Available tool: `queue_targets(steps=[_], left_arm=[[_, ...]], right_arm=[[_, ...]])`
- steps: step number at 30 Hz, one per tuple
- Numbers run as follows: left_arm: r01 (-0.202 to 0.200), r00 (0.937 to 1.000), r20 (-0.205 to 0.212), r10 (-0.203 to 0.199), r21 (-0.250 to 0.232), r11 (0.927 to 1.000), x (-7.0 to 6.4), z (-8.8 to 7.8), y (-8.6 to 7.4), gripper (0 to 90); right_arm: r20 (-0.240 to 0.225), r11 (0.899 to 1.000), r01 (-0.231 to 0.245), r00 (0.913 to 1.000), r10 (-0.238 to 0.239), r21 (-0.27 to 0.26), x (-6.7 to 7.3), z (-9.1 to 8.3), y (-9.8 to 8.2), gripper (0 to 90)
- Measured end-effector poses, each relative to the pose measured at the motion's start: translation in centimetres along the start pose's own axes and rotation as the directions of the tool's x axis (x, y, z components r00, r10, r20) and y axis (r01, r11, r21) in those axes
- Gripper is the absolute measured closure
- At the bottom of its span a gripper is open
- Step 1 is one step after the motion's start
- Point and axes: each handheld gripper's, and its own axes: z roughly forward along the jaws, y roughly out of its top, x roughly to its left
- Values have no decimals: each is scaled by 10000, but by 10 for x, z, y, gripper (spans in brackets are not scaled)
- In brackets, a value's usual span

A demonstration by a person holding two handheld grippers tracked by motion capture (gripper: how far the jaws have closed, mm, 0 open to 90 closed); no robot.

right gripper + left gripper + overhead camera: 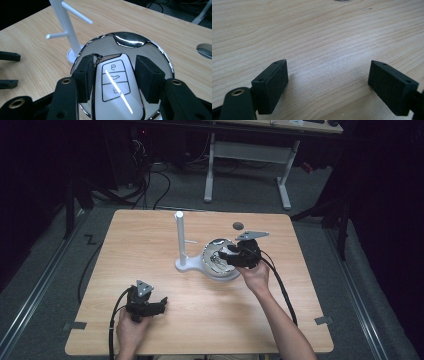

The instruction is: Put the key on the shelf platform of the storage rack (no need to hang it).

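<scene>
— Black pads of my right gripper [116, 77] sit closest, drawn in on the white car key [116, 87], one against each side.

— Where is the key?

— Over the shiny chrome dish [130, 41], just beside the white stand [65, 27], on the wooden table [160, 32].

— And your other hand?

— On my left gripper [328, 82] I hold the jaws wide apart, nothing between them, low over bare wood, well apart from the dish.
</scene>
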Motion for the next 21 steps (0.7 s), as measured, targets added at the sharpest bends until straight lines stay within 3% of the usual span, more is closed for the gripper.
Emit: queue_targets(steps=[11, 21], left_arm=[[-16, 10000, 4, 16, 0, 10000, 0, 0, 0, 167], [3, 10000, -4, -3, -3, 10000, 0, 0, 0, 167]], right_arm=[[95, 9987, -312, 9995, 308, 391, -3, 19, -4, 512], [219, 9974, -153, 9997, 138, 703, -3, 32, -6, 508]])
